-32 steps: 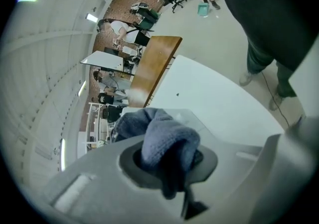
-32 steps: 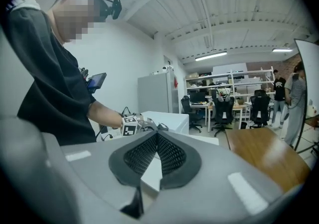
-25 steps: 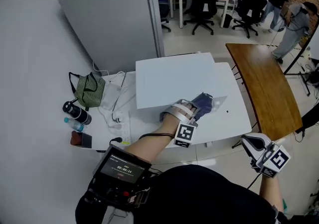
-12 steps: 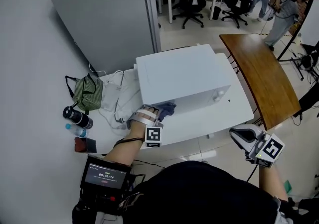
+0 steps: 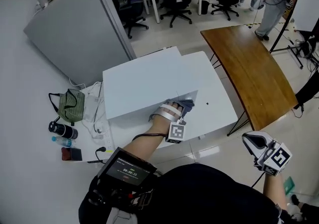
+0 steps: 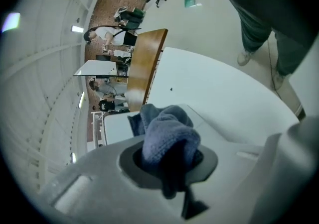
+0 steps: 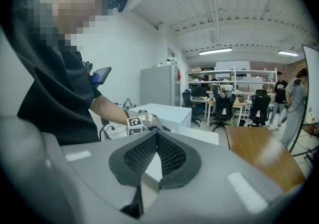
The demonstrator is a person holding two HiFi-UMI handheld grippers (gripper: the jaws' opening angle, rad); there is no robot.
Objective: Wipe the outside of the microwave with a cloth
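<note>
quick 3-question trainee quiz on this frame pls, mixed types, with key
1. True or false: the right gripper holds the cloth.
2. In the head view, the left gripper is at which part of the microwave? A: near right corner. B: far left corner. C: centre of the top.
3. Fill in: the right gripper's jaws are ___.
Key: 1 false, the left gripper holds it. 2 A. 3 shut, on nothing.
</note>
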